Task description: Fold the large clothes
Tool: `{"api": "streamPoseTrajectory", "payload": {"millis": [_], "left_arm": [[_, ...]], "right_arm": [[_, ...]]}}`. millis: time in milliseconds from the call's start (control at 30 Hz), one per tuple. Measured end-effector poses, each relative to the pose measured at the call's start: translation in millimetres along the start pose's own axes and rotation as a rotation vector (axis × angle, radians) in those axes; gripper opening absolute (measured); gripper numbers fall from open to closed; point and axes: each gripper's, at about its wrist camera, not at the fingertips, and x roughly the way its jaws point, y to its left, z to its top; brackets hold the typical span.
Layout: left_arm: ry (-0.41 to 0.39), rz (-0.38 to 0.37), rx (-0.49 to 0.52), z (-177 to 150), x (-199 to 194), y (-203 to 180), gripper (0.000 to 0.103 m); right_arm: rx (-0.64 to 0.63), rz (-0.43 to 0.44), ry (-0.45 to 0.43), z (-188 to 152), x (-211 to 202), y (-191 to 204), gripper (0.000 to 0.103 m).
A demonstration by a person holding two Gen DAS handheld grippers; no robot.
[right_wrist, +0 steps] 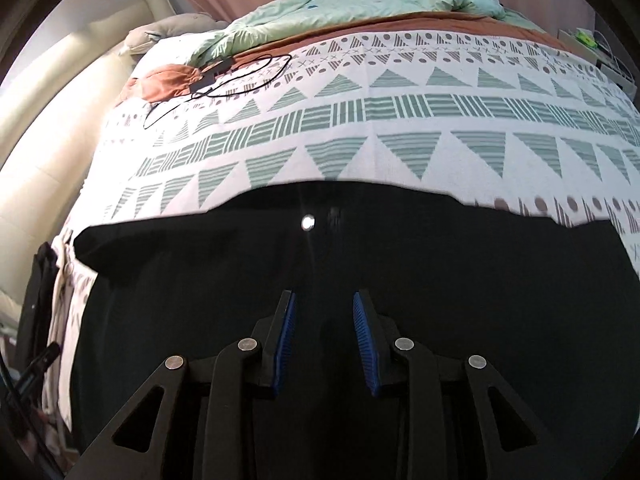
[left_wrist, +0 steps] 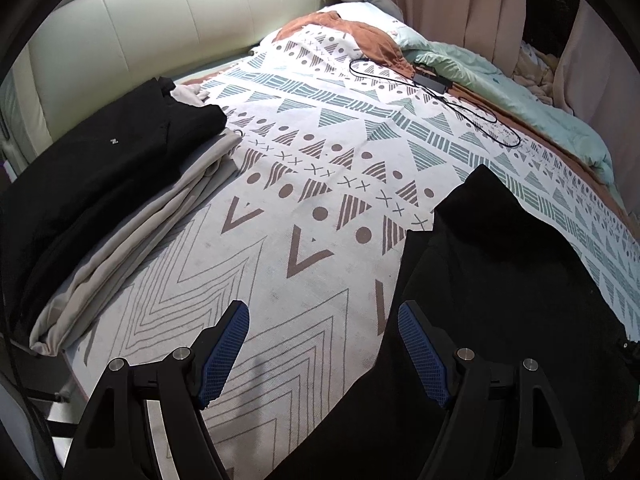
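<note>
The only mark we can find is a small white logo (left_wrist: 114, 141) on the folded black garment (left_wrist: 100, 168) that tops the stack at the left of the bed; it is too small for us to read. Under it lie folded grey clothes (left_wrist: 132, 236).

Our left gripper (left_wrist: 323, 354) is spread wide, its blue-padded fingers (left_wrist: 224, 354) holding nothing. The left finger hangs over the patterned bedspread (left_wrist: 280, 208), the right one at the edge of the large black garment (left_wrist: 492, 280), which lies spread across the near right part of the bed. We cannot tell whether that finger touches the cloth.

Our right gripper (right_wrist: 324, 346) is partly parted, the gap narrower than on the left, and nothing sits between the pads. It hangs directly over the black garment (right_wrist: 480, 280), which fills the lower half of the right wrist view. A small shiny round spot (right_wrist: 307, 223), perhaps a button, shows on the cloth just beyond the fingertips.

Farther back on the bedspread lie a black cable (left_wrist: 476, 116) with its adapter, an orange cloth (left_wrist: 360, 32), and a pale green duvet (right_wrist: 360, 4).
</note>
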Motion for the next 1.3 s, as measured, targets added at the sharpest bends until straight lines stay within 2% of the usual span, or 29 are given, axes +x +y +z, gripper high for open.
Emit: {"api": "streamPoseTrajectory", "payload": {"millis": [267,433,567,733,767,800,833,967,1300], "left_arm": [[-0.059,-0.025,-0.075,-37,-35,24,0.078],[-0.053,-0.08,-0.167,-51,-46,43,0.078],[-0.014,-0.173,-0.264,-66,-48,57,0.078],[0.033,-0.235,-0.333,-82,-47,66,0.078],[0.043,-0.242,-0.345,-85,-47,68,0.076],[0.052,-0.249,-0.363,-88,-47,71,0.068],[0.061,-0.259,-0.375,-90,-46,73,0.064],[0.11,-0.3,-0.396,-99,-39,79,0.056],[0.172,-0.361,-0.463,-107,-30,98,0.054]], "right_arm": [[0.069,0.04,-0.011,-40,-23,-7,0.032],[0.067,0.035,-0.032,-75,-42,-5,0.044],[0.066,0.058,-0.043,-101,-56,-3,0.044],[0.083,0.081,-0.062,-128,-72,-4,0.045],[0.09,0.086,-0.063,-132,-75,-5,0.045],[0.098,0.093,-0.065,-136,-77,-5,0.045],[0.103,0.1,-0.069,-140,-80,-6,0.045],[0.105,0.119,-0.078,-156,-91,-3,0.045],[0.116,0.147,-0.058,-191,-106,-5,0.045]]}}
